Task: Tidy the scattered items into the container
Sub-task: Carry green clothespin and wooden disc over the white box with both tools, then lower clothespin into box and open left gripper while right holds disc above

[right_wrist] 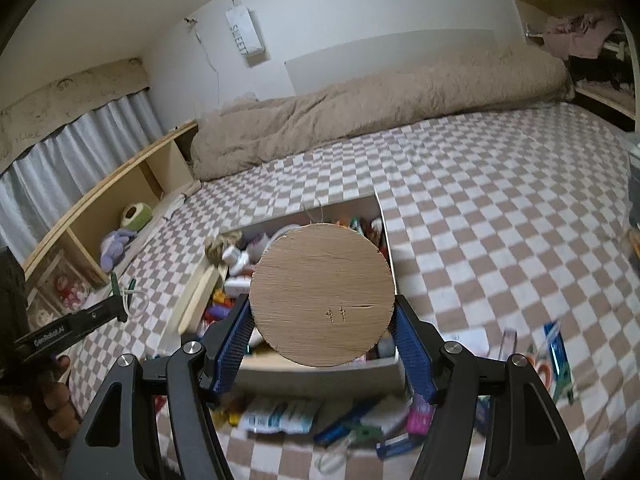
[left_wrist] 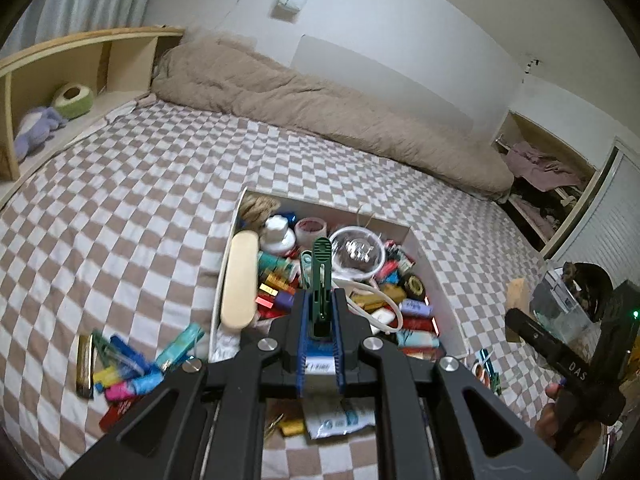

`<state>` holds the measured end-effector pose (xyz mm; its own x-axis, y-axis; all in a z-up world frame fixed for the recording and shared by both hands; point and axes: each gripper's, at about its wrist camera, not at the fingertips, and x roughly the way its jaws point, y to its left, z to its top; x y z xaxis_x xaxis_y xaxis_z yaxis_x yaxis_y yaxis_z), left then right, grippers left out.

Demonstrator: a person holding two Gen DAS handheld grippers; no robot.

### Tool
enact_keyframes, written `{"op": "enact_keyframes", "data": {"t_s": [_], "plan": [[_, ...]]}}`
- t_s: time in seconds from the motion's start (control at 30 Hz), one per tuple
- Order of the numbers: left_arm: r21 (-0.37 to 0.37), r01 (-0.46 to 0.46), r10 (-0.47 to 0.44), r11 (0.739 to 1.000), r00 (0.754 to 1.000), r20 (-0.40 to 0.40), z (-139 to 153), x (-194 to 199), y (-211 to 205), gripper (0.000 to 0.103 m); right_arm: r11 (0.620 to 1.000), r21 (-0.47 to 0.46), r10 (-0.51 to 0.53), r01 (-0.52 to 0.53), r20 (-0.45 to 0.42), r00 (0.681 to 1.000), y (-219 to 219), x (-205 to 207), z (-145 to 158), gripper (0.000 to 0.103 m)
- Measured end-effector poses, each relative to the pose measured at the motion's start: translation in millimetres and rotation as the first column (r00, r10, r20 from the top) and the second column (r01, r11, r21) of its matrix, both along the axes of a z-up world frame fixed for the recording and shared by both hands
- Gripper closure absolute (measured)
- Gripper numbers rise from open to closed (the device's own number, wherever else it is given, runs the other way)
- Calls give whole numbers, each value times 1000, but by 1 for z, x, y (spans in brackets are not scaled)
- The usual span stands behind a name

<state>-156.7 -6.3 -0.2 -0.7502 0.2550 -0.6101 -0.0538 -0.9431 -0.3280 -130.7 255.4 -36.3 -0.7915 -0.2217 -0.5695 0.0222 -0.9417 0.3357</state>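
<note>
A white open box full of small items lies on the checkered bed; it also shows in the right wrist view. My left gripper is shut on a green clothes peg and holds it over the box's near part. My right gripper is shut on a round wooden disc, held above the box's near edge. Scattered packets lie on the bed left of the box, and more packets lie in front of it.
A beige duvet runs along the wall behind the box. A wooden shelf with plush toys stands at the left. The right gripper shows at the right of the left wrist view. Loose items lie right of the box.
</note>
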Motion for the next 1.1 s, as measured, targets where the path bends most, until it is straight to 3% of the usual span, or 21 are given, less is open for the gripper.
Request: {"op": "enact_keyframes", "data": {"t_s": [0.3,0.6,1.1], "plan": [[10,17,-16,1000,1000,-25,14,-36,9,92,1000,-24,2,-2,8,1000,-1,-37,8,34],[15,12,-12,1000,1000,8,12,-74,19,92,1000,-18,-8,10,71,997,-5,-67,-13,34],[-94,13,-2,995,993,116,-43,-113,21,92,994,77,54,-75,239,970,-25,-77,-68,34]]}}
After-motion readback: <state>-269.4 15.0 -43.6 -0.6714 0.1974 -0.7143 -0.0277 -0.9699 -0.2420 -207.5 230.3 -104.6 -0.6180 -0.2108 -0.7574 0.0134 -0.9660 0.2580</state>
